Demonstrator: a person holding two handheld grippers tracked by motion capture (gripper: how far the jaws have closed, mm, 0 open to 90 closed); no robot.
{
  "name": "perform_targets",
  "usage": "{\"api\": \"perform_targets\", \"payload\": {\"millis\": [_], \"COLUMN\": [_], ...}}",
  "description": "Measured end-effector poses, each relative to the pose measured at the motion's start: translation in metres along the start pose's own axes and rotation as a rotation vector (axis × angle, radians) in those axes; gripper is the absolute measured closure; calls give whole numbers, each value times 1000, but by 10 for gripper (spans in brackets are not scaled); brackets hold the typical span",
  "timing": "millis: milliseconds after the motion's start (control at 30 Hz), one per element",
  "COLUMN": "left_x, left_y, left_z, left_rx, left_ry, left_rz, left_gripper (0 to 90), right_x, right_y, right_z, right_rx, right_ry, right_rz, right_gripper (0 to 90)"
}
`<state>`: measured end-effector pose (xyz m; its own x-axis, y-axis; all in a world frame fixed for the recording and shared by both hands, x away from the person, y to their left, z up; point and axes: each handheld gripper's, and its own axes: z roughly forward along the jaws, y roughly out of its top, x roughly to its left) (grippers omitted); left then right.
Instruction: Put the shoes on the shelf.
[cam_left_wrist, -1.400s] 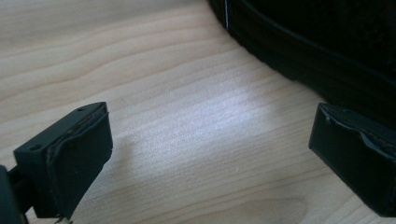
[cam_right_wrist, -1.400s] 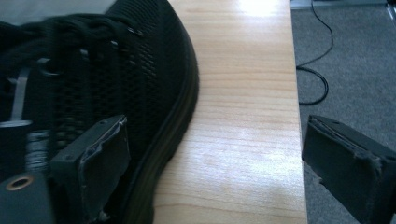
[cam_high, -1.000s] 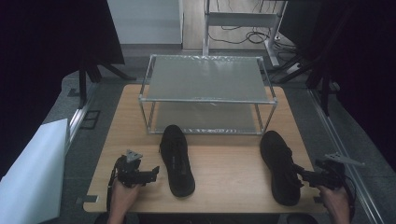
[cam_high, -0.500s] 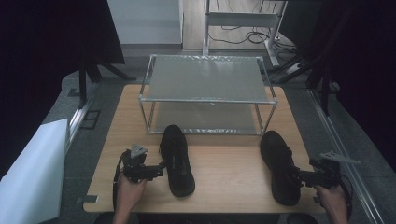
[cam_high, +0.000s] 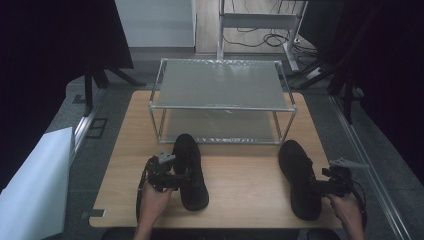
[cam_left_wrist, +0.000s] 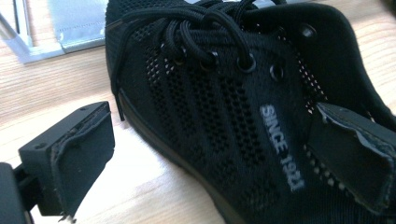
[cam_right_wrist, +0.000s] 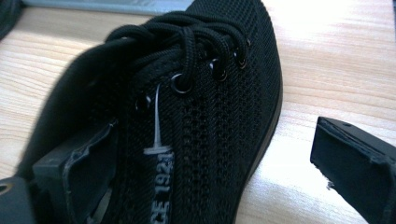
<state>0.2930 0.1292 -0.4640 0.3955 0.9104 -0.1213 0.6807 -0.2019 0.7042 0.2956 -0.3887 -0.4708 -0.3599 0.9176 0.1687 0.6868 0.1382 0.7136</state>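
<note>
Two black mesh lace-up shoes lie toes forward on the pale wooden bench (cam_high: 240, 172), in front of the two-tier metal rack with frosted shelves (cam_high: 220, 95), probably so each hand can take one. The left claw (cam_high: 176, 178) stands apart, one jaw inside the collar of the left shoe (cam_high: 191, 170) and the other outside its side wall, set to pinch that wall. The right claw (cam_high: 320, 187) is likewise apart, straddling the side wall of the right shoe (cam_high: 299, 177), not yet clamped.
</note>
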Motion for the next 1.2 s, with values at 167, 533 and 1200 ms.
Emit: {"api": "perform_targets", "payload": {"millis": [167, 533, 1200], "left_x": [-8, -7, 47], "left_y": [6, 6, -8], "left_z": [20, 40, 9], "left_rx": [51, 102, 42], "left_ry": [21, 79, -6], "left_rz": [-2, 33, -91], "left_gripper": [20, 0, 778], "right_x": [2, 8, 13], "right_y": [-1, -3, -6], "right_z": [16, 22, 9], "right_rx": [40, 36, -26], "right_ry": [-25, -73, -214], "right_rz": [-14, -41, -28], "right_gripper": [51, 316, 759]}}
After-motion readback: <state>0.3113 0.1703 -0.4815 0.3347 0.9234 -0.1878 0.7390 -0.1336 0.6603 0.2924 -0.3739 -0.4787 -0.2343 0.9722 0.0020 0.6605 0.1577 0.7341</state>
